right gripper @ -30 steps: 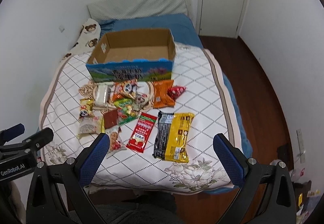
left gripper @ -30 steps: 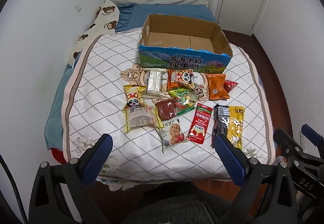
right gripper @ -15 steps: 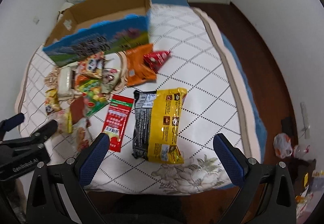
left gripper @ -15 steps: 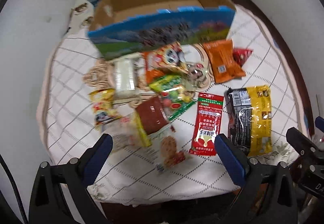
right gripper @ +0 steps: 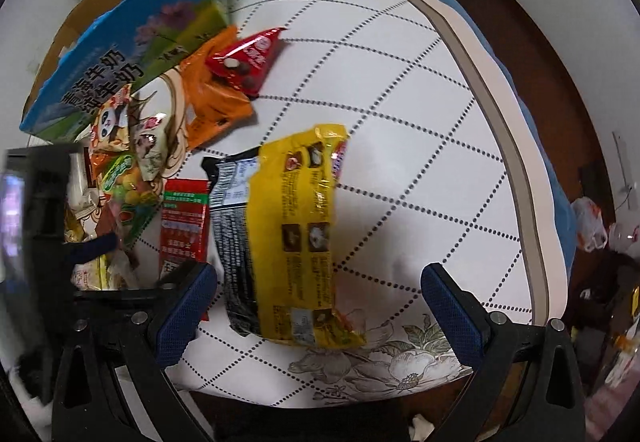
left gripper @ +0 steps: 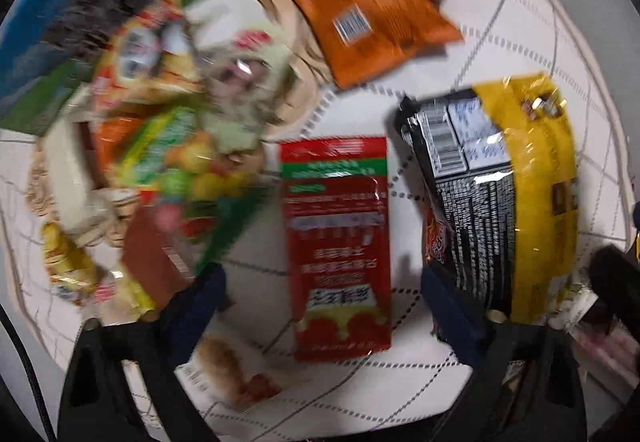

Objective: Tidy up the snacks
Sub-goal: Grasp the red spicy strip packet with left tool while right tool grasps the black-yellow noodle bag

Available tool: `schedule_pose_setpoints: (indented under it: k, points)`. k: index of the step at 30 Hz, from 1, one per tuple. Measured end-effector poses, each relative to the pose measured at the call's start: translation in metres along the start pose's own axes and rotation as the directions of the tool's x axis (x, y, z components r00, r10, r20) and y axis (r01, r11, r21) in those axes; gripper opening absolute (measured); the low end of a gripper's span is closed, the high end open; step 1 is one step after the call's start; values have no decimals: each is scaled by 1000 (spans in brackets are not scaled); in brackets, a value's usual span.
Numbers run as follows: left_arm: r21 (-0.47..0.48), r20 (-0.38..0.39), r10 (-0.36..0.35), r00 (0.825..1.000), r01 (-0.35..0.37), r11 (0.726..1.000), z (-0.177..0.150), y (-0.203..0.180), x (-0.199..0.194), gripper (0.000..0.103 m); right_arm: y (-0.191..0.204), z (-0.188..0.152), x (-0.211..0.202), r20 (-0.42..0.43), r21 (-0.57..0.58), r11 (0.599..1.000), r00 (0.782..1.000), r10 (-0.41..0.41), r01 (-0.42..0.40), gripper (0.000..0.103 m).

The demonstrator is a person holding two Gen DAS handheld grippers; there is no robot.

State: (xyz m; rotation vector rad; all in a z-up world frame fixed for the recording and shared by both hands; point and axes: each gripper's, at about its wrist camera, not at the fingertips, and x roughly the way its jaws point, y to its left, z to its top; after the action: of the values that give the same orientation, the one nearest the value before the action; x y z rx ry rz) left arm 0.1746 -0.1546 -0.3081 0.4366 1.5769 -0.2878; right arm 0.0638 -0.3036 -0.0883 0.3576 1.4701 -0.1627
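Observation:
Several snack packets lie on a white quilted bed. In the left wrist view my left gripper (left gripper: 320, 306) is open, low over a red packet (left gripper: 336, 242) that lies between its fingers. A yellow packet (left gripper: 536, 194) on a black one (left gripper: 468, 186) lies to its right. In the right wrist view my right gripper (right gripper: 318, 302) is open over the yellow packet (right gripper: 304, 226) and black packet (right gripper: 232, 226). The blue cardboard box (right gripper: 120, 58) stands behind the pile. The left gripper (right gripper: 104, 246) shows at the left edge.
An orange packet (left gripper: 364, 14) and a small red triangular packet (right gripper: 248, 58) lie near the box. A blurred heap of packets (left gripper: 160, 146) sits at left. The bed edge (right gripper: 500, 114) drops to a wooden floor at right, with bags (right gripper: 588, 222) on it.
Both grippers have dropped forward and down close to the bed. The left one now hangs over the red packet, the right one over the yellow packet. Both stay open.

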Motion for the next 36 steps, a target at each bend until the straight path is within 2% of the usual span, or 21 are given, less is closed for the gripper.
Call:
schedule_pose_setpoints:
  k: [2, 4, 6, 7, 16, 22, 31, 32, 35, 36]
  points:
    - [-10, -24, -5, 1000, 5, 1000, 3, -3, 13, 72, -2, 0, 2, -5, 1, 1000, 1000, 4, -4, 103]
    - [-25, -8, 5, 1000, -5, 1000, 4, -5, 17, 70, -3, 0, 3, -13, -1, 1000, 1000, 6, -6, 103]
    - [-48, 16, 22, 1000, -22, 999, 2, -5, 14, 56, -3, -1, 7, -24, -6, 1000, 1000, 10, -10, 103]
    - [-64, 19, 25, 1000, -24, 998, 1, -3, 12, 54, -3, -1, 8, -27, -8, 1000, 1000, 9, -9, 103]
    - [-242, -5, 14, 1000, -15, 970, -29, 29, 5, 52, 22, 1, 29, -51, -56, 998, 999, -9, 6, 103]
    - [-253, 2, 20, 1000, -19, 967, -34, 28, 13, 52, 47, 4, 46, -61, -106, 994, 997, -46, 39, 103]
    - [-253, 17, 4, 1000, 0, 968, -52, 49, 26, 52, 71, 11, 75, -97, -124, 990, 992, -86, 73, 102]
    - [-252, 19, 3, 1000, 2, 968, -55, 60, 31, 52, 71, 11, 79, -106, -116, 991, 991, -78, 66, 99]
    - [-244, 27, 9, 1000, -2, 970, -55, 61, 33, 52, 70, 13, 87, -93, -110, 990, 991, -96, 86, 88]
    - [-244, 26, 8, 1000, -2, 970, -65, 56, 25, 51, 70, 13, 88, -84, -115, 990, 992, -94, 84, 86]
